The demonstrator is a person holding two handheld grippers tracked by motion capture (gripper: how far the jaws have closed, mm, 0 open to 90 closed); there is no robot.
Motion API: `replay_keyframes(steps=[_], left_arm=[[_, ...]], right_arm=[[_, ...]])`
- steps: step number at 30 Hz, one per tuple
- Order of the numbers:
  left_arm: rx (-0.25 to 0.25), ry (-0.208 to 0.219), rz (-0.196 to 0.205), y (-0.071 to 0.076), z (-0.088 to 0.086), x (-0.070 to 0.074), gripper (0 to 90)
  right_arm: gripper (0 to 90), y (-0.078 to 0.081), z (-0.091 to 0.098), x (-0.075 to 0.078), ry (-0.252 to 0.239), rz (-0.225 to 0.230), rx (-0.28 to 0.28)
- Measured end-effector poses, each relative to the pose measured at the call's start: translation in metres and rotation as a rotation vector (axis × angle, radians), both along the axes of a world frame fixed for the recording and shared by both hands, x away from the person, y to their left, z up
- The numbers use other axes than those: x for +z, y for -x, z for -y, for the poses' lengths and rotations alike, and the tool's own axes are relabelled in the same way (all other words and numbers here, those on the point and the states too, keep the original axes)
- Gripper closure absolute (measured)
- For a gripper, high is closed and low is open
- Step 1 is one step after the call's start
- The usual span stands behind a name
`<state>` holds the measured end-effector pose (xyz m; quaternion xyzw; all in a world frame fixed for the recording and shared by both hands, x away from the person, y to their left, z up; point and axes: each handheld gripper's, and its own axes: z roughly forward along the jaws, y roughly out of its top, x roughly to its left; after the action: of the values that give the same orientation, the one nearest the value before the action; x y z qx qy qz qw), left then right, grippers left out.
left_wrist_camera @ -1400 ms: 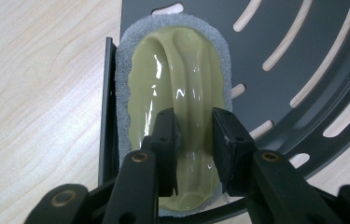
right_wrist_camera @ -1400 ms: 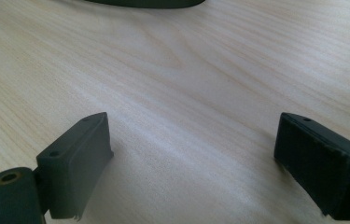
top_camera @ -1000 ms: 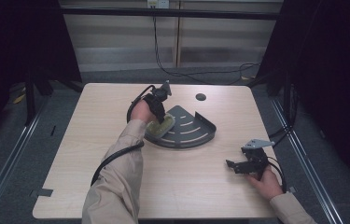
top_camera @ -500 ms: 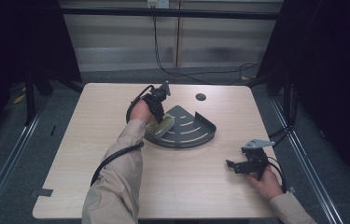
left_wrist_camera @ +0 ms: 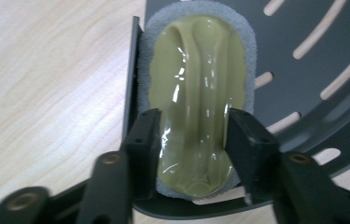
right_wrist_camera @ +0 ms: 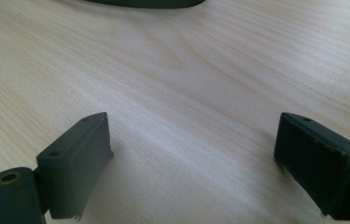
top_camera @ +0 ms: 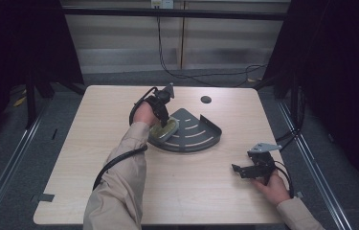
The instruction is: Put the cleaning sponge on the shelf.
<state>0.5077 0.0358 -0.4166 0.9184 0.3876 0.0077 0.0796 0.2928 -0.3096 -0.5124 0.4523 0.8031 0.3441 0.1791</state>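
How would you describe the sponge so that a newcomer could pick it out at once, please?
Find the dark, slotted, fan-shaped tray near the middle of the table. The sponge lies at its left edge, between the jaws of the left gripper. It is the one pale thing there: an oval grey pad with a glossy olive-green top.

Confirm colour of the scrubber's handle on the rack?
Glossy olive-yellow handle on a grey pad; clearest in the left gripper view.

Light wooden table (top_camera: 191, 191), round dark hole (top_camera: 206, 99) — far edge, black cables (top_camera: 201, 76) behind
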Motion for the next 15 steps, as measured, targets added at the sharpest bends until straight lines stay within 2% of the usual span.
replay_keyframes(steps=[15], left_arm=[[0.023,0.021,0.02,0.002,-0.001,0.011,27.3]], right_arm=[[10.4,0.0,0.0,0.0,0.002,0.0,-0.002]])
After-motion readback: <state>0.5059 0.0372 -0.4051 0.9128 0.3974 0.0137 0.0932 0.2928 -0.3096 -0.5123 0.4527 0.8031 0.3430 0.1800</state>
